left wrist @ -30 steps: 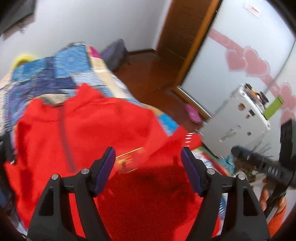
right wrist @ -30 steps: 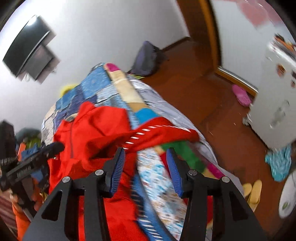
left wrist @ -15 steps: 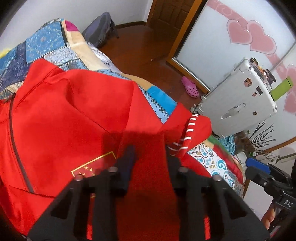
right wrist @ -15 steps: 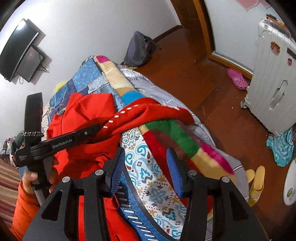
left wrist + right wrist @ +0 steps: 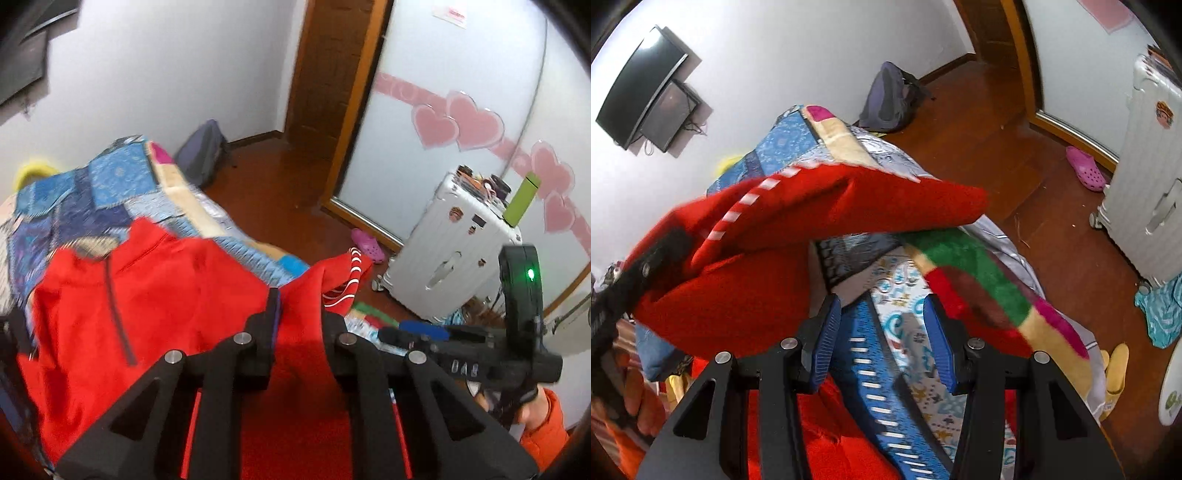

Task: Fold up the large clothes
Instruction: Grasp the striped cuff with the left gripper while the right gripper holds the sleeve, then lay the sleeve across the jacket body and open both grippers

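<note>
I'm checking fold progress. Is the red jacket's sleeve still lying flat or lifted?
Lifted. The left gripper, jaws closing on red fabric, holds the sleeve up off the bed.

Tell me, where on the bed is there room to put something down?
The blue patchwork quilt beyond the red jacket's collar lies bare, up to the wall. The near end is crowded: jacket, its lifted sleeve and both grippers.

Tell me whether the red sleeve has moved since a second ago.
Yes. In the right wrist view the red sleeve has lifted off the patchwork bedspread and now hangs higher, pulled up by the closing left tool.
</note>
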{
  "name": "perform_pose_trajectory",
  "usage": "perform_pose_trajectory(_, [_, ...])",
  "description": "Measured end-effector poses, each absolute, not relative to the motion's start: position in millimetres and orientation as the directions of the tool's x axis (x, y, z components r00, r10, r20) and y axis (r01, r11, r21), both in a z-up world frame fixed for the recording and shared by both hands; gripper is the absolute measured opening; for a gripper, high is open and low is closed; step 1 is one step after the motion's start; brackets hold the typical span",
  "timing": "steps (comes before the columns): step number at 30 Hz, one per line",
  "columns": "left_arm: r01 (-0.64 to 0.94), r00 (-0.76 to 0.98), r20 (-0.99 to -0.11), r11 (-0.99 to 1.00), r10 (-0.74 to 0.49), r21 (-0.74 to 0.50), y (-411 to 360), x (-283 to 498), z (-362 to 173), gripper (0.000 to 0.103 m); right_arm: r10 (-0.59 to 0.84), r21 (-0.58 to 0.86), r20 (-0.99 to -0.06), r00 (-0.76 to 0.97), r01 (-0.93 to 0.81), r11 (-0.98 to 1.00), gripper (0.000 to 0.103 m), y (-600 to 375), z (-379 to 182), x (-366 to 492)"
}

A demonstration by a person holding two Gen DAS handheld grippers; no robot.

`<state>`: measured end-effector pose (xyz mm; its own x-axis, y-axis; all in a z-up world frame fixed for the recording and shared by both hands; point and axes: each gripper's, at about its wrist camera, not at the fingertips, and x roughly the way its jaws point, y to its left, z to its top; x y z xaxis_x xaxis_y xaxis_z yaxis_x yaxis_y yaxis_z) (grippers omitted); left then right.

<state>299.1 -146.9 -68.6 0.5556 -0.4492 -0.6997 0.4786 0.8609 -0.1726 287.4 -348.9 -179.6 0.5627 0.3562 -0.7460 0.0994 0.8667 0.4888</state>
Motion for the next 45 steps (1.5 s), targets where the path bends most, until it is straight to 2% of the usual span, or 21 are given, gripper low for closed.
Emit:
perform_pose_trajectory(3, [0.463, 0.563, -0.719, 0.876, -0.407, -0.133, -131.2, 285.0, -82.8, 0.015, 0.377, 0.490, -0.750, 0.543, 0.074, 0.868, 0.043, -338.7, -182.7, 292.2])
perform_pose_trajectory(8, [0.469, 0.491, -0.811, 0.881, -0.319, -0.062, -114.8, 266.8, -119.3, 0.018, 0.392, 0.483, -0.764, 0.512, 0.051, 0.874, 0.043, -322.7, -187.4, 298.3])
perform_pose_trajectory(10, [0.477, 0.448, -0.838, 0.876, -0.311, -0.071, -109.2, 266.7, -126.7, 0.024, 0.386, 0.471, -0.769, 0.509, 0.043, 0.881, 0.043, -316.5, -188.0, 297.6])
perform_pose_trajectory(12, [0.469, 0.434, -0.840, 0.878, -0.326, -0.098, -103.9, 267.7, -125.6, 0.039, 0.377, 0.458, -0.774, 0.509, 0.038, 0.888, 0.043, -313.6, -188.0, 295.5])
perform_pose_trajectory(15, [0.455, 0.434, -0.818, 0.876, -0.377, -0.162, -99.7, 278.6, -111.4, 0.046, 0.372, 0.449, -0.780, 0.503, 0.036, 0.893, 0.043, -315.6, -188.5, 291.8])
perform_pose_trajectory(20, [0.479, 0.432, -0.796, 0.856, -0.424, -0.195, -124.4, 307.4, -90.4, 0.056, 0.349, 0.452, -0.785, 0.511, 0.088, 0.888, 0.043, -334.4, -190.3, 282.6])
perform_pose_trajectory(26, [0.522, 0.238, -0.832, 0.788, -0.502, -0.326, -181.9, 351.3, -110.1, 0.058, 0.321, 0.466, -0.784, 0.531, 0.164, 0.869, 0.043, -361.4, -192.8, 270.8])
perform_pose_trajectory(32, [0.507, 0.110, -0.900, 0.802, -0.423, -0.315, -224.7, 377.9, -165.8, 0.058, 0.314, 0.480, -0.786, 0.533, 0.203, 0.854, 0.043, -369.7, -197.1, 265.5])
perform_pose_trajectory(34, [0.463, 0.104, -0.901, 0.822, -0.422, -0.332, -223.3, 383.2, -181.0, 0.055, 0.315, 0.480, -0.786, 0.532, 0.204, 0.853, 0.043, -369.4, -198.1, 264.6])
perform_pose_trajectory(35, [0.448, 0.103, -0.896, 0.824, -0.432, -0.346, -220.8, 383.8, -185.3, 0.044, 0.315, 0.479, -0.787, 0.530, 0.204, 0.854, 0.043, -368.7, -198.9, 264.7])
perform_pose_trajectory(36, [0.442, 0.103, -0.889, 0.821, -0.446, -0.361, -219.2, 384.4, -188.0, 0.024, 0.314, 0.477, -0.789, 0.528, 0.204, 0.855, 0.043, -368.3, -200.2, 265.3])
perform_pose_trajectory(37, [0.445, 0.088, -0.885, 0.813, -0.457, -0.376, -220.1, 385.0, -189.4, 0.012, 0.315, 0.477, -0.791, 0.525, 0.204, 0.855, 0.043, -367.9, -201.2, 266.2])
perform_pose_trajectory(38, [0.449, 0.067, -0.881, 0.803, -0.469, -0.393, -220.3, 384.2, -190.3, 0.006, 0.318, 0.477, -0.791, 0.522, 0.203, 0.855, 0.043, -369.3, -202.0, 266.1])
perform_pose_trajectory(45, [0.511, 0.174, -0.845, 0.779, -0.506, -0.362, -213.5, 372.5, -148.8, 0.004, 0.342, 0.483, -0.780, 0.524, 0.157, 0.862, 0.043, -357.7, -196.3, 271.5])
